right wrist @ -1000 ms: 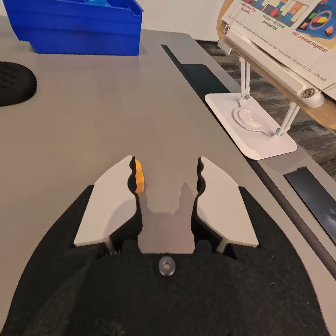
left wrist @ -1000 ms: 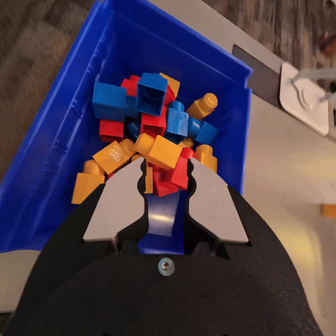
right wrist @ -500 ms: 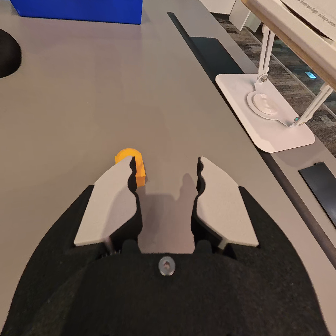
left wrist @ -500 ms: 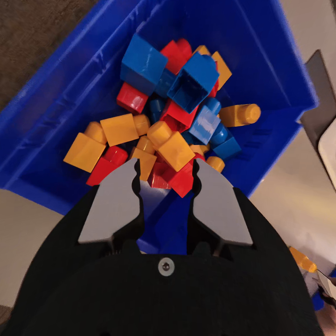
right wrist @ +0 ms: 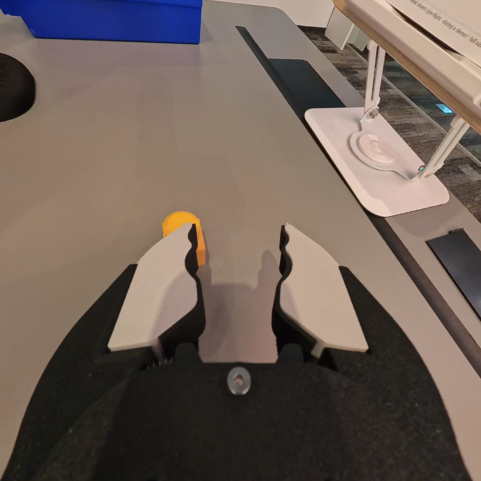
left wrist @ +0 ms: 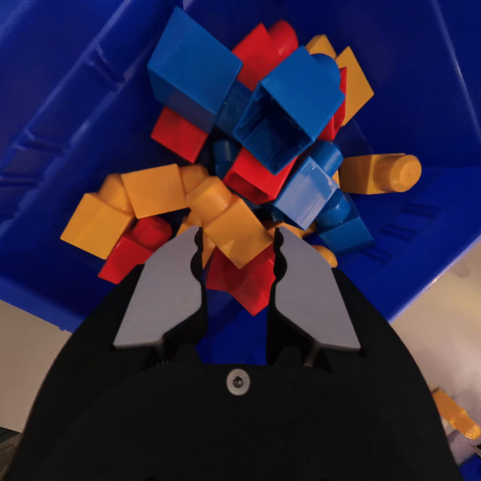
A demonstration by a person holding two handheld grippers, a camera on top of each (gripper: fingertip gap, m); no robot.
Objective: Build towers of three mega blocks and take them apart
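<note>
- Grey-fingered left gripper (left wrist: 237, 243), lower middle of the left wrist view, jaws spread moderately wide, gripping nothing, poised over a heap of blocks.
- Between the fingertips, an orange block (left wrist: 229, 226), stud pointing to the upper left, tilted; whether the pads touch it cannot be told.
- Just below that, a red block (left wrist: 242, 283) seen in the gap between the fingers.
- Further up the frame, an open-bottomed blue block (left wrist: 286, 114) with its hollow facing the camera, a second blue block (left wrist: 192, 75) at its left, red blocks under and behind both.
- At centre right, an orange block lying on its side (left wrist: 380, 177), stud pointing right.
- Around all of these, the blue bin (left wrist: 65, 91), filling the top and sides of the frame, standing on a pale table (left wrist: 33, 333).
- Grey-fingered right gripper (right wrist: 238, 234), lower middle of the right wrist view, jaws wide apart and empty, low over the grey table (right wrist: 130, 130).
- Just behind the left fingertip, a single orange block on the table (right wrist: 182, 223), partly hidden by that finger, outside the gap.
- At upper left, the blue bin's wall (right wrist: 112, 20), well apart from the gripper.
- At right, a white stand base (right wrist: 374, 161) carrying a tilted board with a printed sheet.
</note>
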